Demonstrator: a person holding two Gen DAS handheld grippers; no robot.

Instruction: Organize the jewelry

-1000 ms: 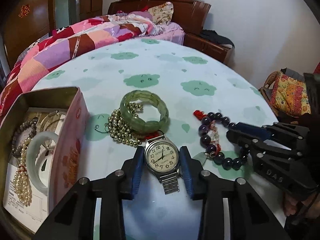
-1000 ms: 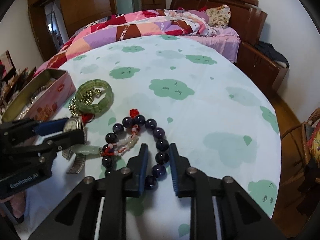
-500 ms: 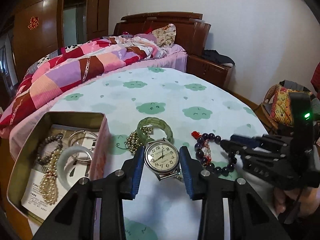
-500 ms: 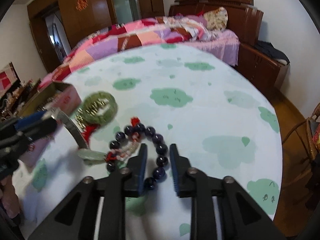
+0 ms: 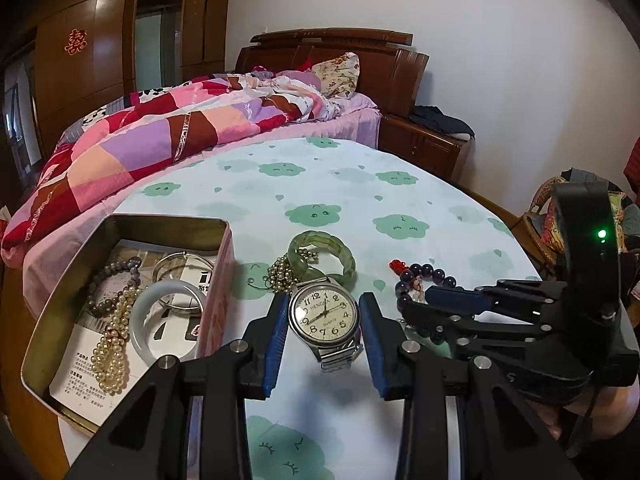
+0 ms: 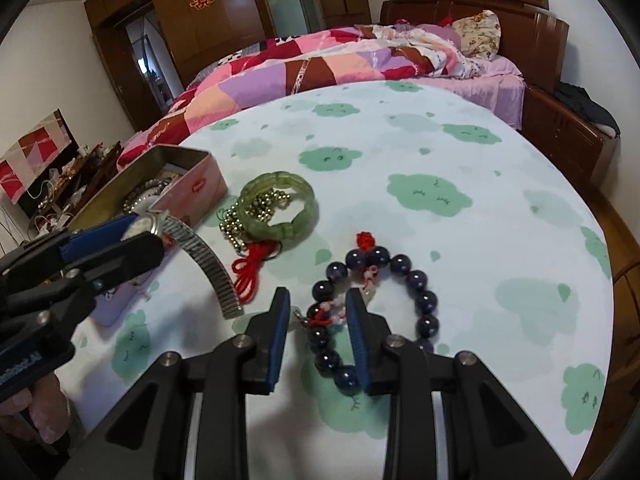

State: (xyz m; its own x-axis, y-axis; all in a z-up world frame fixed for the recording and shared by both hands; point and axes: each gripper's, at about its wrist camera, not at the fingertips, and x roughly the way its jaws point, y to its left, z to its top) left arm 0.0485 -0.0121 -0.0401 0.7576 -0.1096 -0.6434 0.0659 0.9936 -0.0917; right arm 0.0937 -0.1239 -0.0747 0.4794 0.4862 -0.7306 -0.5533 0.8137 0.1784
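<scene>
A: We've got the left gripper [image 5: 324,322] clamped on the wristwatch [image 5: 325,317], blue pads hard against both sides of the case, metal band dangling clear of the tabletop [image 5: 400,184].

B: And from our right wrist view that band [image 6: 202,254] hangs down in a curve, with the watch held up beside the pink tin [image 6: 200,184].

A: Our right gripper [image 6: 318,314] is parted over the dark bead bracelet [image 6: 416,292]; its near beads and red tassel sit between the fingers, pads not pressing.

B: Moving outward, the green jade bracelet [image 5: 322,250] lies flat on the cloth, gold bead chain [image 5: 282,276] touching it, partly inside the ring.

A: In the tin [image 5: 120,232] at our left: a white bangle [image 5: 166,320], a silver bangle [image 5: 180,266], a pearl strand [image 5: 114,344].

B: Behind it all, the bed [image 5: 180,128].
</scene>
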